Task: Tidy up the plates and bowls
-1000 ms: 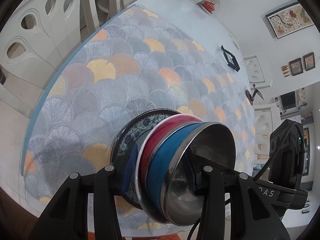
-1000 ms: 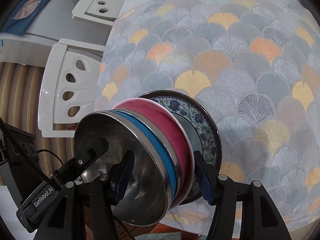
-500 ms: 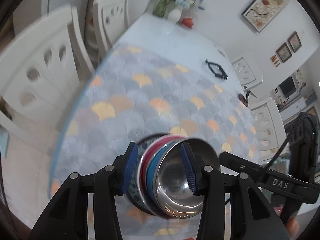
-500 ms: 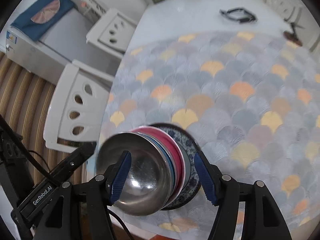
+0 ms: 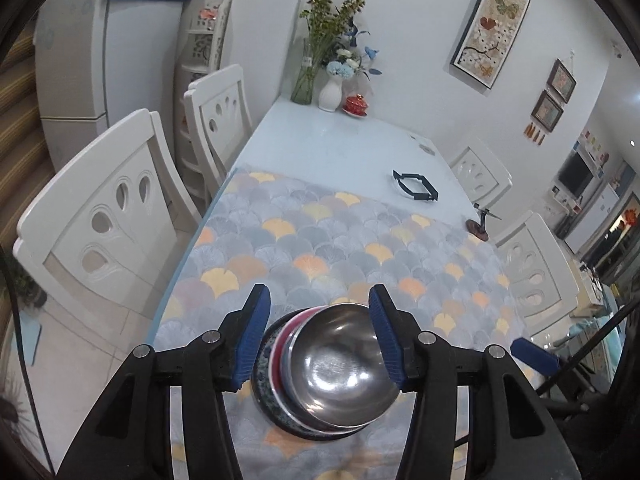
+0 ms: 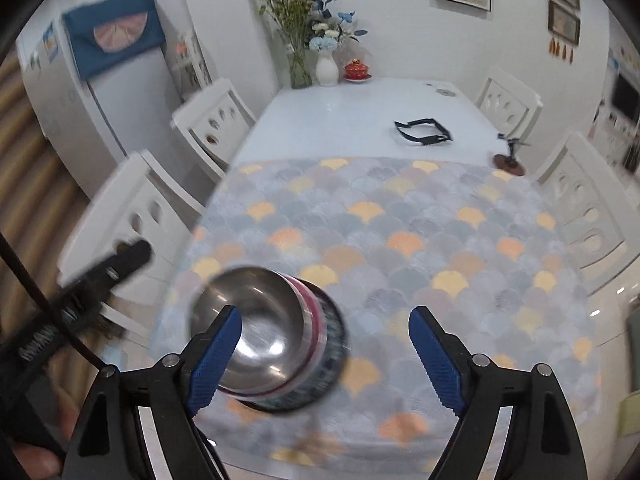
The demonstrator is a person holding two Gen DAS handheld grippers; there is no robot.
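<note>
The right wrist view is blurry, so the stack of bowls [image 6: 272,336] looks smeared. The steel bowl [image 5: 344,372] hides the dishes under it.

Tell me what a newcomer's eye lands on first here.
The stack of dishes at the near edge of the fan-patterned tablecloth: a shiny steel bowl on pink and blue dishes over a patterned plate. Both blue-padded grippers, left gripper and right gripper, hang open above it.
</note>
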